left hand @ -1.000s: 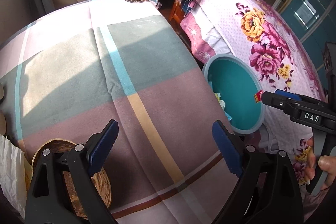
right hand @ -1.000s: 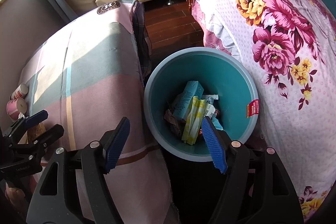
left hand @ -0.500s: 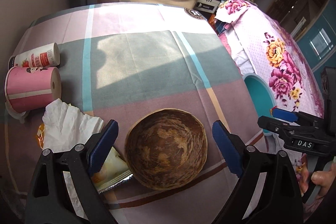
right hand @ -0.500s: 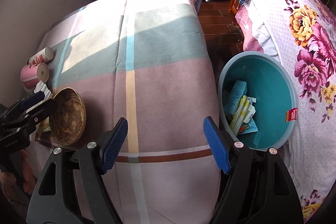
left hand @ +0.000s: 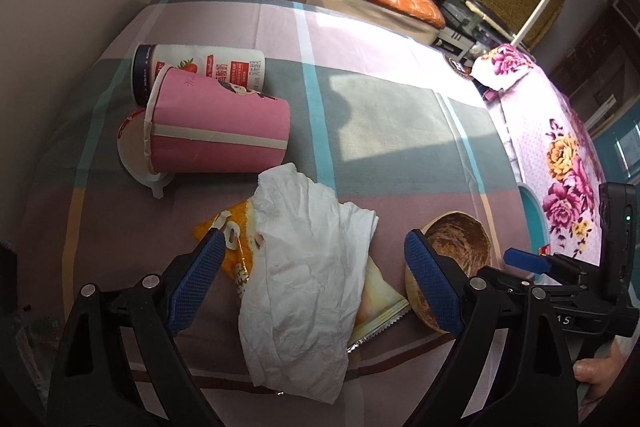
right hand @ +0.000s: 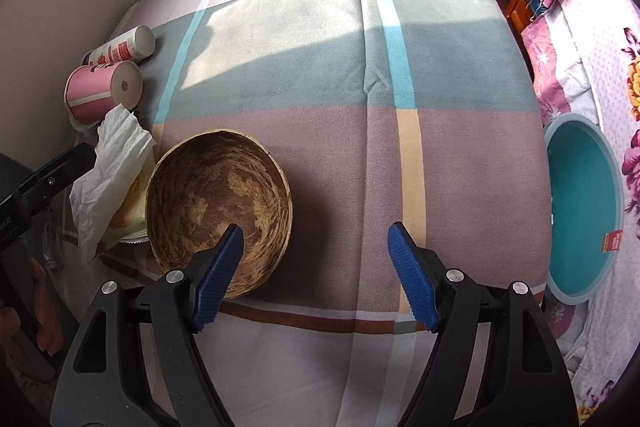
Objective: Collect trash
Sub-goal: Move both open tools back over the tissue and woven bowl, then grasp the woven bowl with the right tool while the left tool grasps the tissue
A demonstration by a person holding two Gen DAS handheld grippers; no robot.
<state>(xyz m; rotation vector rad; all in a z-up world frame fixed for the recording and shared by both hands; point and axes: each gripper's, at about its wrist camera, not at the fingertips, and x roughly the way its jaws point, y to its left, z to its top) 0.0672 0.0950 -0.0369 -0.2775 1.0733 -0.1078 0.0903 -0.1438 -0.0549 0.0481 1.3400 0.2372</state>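
My left gripper (left hand: 312,275) hangs over the trash pile with its jaws wide and nothing between the pads; the crumpled tissue (left hand: 308,267) lies straight below it, draped over a yellow snack wrapper (left hand: 236,251). My right gripper (right hand: 316,267) is also wide and holding nothing, its left pad over the rim of the brown bowl (right hand: 216,203), its right pad over bare cloth. On the table (right hand: 360,67) I count 1 tissue, 1 wrapper, 1 bowl, 1 pink cup (left hand: 216,135) on its side and 1 strawberry-printed bottle (left hand: 200,67) lying just behind it, touching. From the right wrist view, open cloth runs from 12 to 3 o'clock, clear room to travel. The table's right edge drops off at 3 o'clock, and the 1 teal bin (right hand: 580,211) sits just past it on the floor, beside the flowered bedspread (right hand: 600,47). The near edge runs under both grippers at 6 o'clock; the wall closes the 9 o'clock side
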